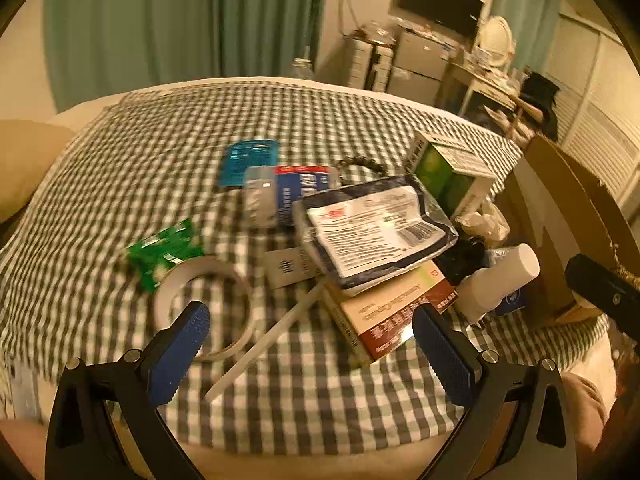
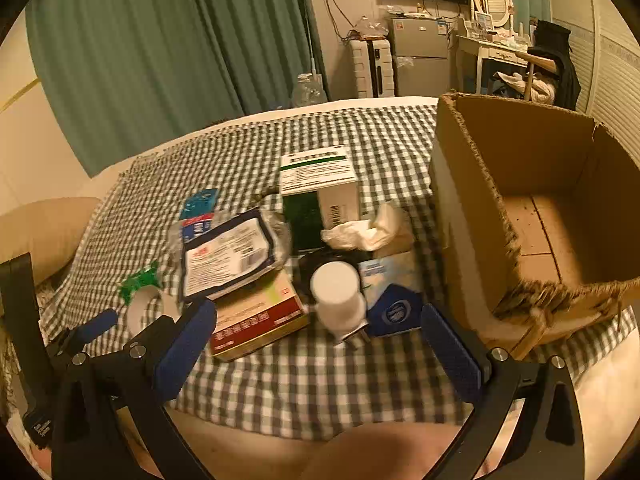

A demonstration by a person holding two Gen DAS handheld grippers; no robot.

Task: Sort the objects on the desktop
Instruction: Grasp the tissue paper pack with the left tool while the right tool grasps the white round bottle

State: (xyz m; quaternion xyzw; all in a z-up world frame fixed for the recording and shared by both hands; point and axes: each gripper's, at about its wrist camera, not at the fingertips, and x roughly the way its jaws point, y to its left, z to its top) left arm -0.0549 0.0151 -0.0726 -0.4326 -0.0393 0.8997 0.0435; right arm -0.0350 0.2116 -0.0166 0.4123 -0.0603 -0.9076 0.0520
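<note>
Clutter heaped on checked tabletop (image 2: 320, 380). White bottle (image 2: 338, 300) lies straight ahead of right tool (image 2: 316, 344), cap end toward it; cardboard box (image 2: 500, 152) rightward. Left tool (image 1: 312, 332) likewise gapes wide, empty.

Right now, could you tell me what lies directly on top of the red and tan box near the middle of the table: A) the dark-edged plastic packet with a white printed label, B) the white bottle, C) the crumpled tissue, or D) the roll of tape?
A: the plastic packet rests across the red and tan box, overlapping its far edge, as the left wrist view also shows.
</note>
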